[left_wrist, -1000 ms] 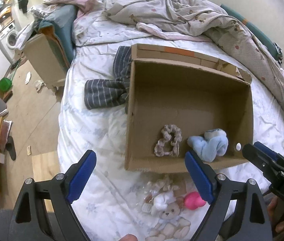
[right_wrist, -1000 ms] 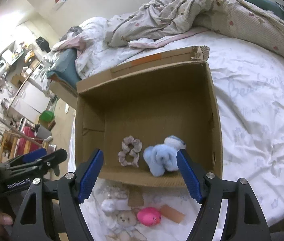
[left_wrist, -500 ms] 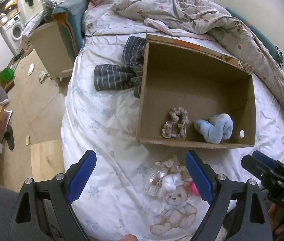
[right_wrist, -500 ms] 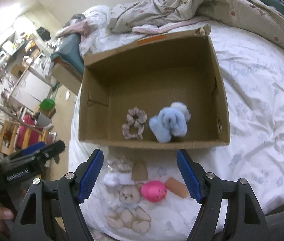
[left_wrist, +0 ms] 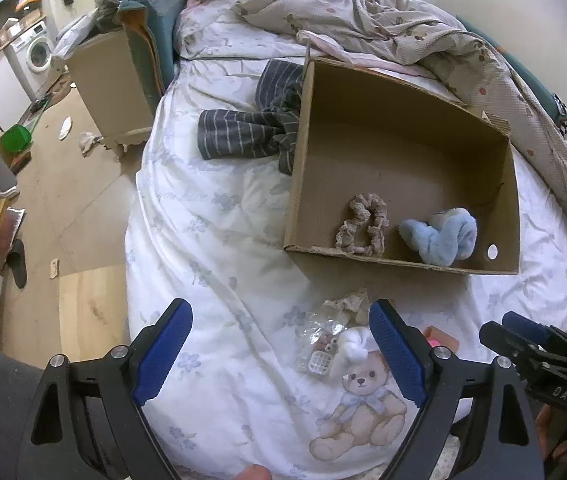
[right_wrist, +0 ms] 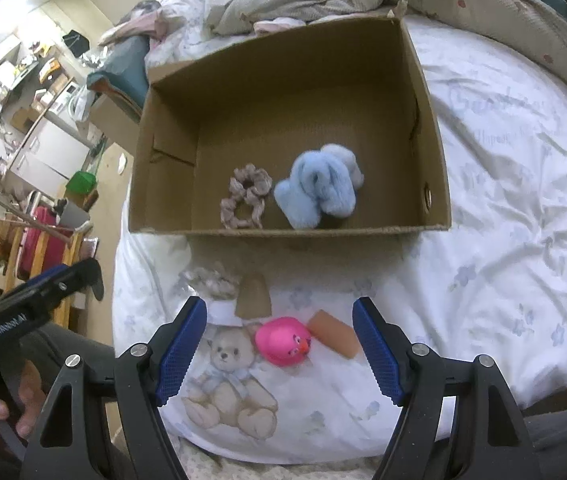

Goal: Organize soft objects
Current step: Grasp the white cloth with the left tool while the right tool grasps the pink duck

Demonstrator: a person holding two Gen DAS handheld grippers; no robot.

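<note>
The box [right_wrist: 431, 128] sits open in the middle of the right wrist frame with a scrunchie [right_wrist: 245, 196] and a blue plush [right_wrist: 317, 186] already on its floor, side by side near the front wall. Still out on the bed [right_wrist: 503, 208], below the box in the frame, lie a pink duck [right_wrist: 282, 340], an orange block [right_wrist: 334, 334] just to its right, a second scrunchie [right_wrist: 211, 280] further up and left, and a brown tab [right_wrist: 253, 294] beside it; in the left wrist view a white puff [left_wrist: 353, 346] and a small clear packet [left_wrist: 319, 354] lie close together near the lower centre. The teddy [right_wrist: 227, 388] looks printed on the cover, not a toy. The right hand-held gripper [right_wrist: 279, 350] is spread wide and empty, with the duck framed between its fingers; the left hand-held gripper [left_wrist: 279, 354] is likewise spread and empty, with packet and puff just inside its right finger. Risks from here, as I judge them: the duck is round and rests on soft bedding, so closing off-centre could squirt it aside or sink it into the cover, and the fingers may pinch fabric along with it. The block lies so near that it could be nudged or caught too. The left one could snag the packet with the puff, and the two tools sit close enough to collide
</note>
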